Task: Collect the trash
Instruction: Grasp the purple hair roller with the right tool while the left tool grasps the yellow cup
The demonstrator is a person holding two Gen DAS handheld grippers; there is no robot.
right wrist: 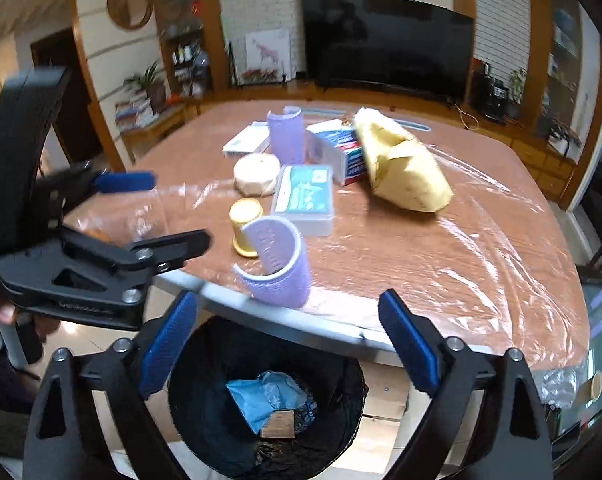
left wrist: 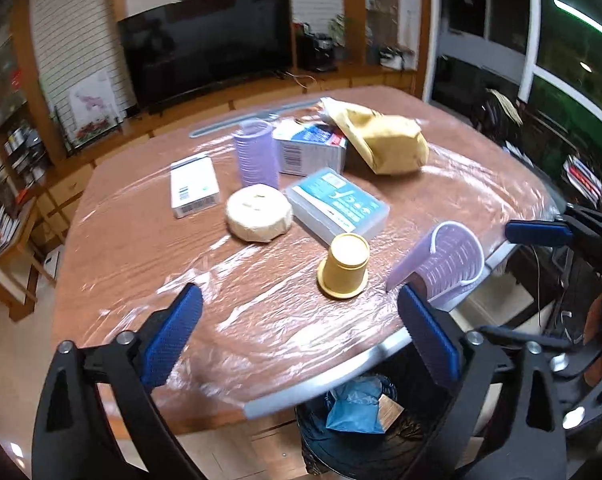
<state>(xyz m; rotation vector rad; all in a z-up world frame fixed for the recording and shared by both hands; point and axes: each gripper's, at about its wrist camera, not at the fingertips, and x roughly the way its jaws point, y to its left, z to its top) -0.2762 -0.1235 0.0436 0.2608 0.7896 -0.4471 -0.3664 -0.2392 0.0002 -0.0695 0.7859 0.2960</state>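
A black-lined trash bin (right wrist: 261, 400) is standing on the floor just below the near edge of the table (right wrist: 441, 264), and inside it a crumpled blue wrapper (right wrist: 265, 396) is lying with a small brown card (right wrist: 277, 424) beside it. On the table's plastic-covered top, more trash is waiting: a lavender cup (right wrist: 279, 268) is lying on its side at the very edge, just above the bin, its open mouth showing nothing inside. Just behind it a small yellow cup (left wrist: 344, 266) is sitting upside down, next to a flat blue-labelled plastic case (left wrist: 338, 205) and a round cream package (left wrist: 259, 212). Farther back a second lavender cup (left wrist: 257, 154) is standing upright, between a white box (left wrist: 194, 187) and a blue-and-white carton (left wrist: 311, 149), with a yellow padded envelope (left wrist: 385, 140) leaning over the carton. The left gripper (left wrist: 301, 330) is hovering over the table's near edge, angled downward, its blue pads (left wrist: 173, 336) standing wide apart with nothing between them. The right gripper (right wrist: 289, 344) is hanging above the bin, also tilted down, its fingers spread wide and holding nothing.
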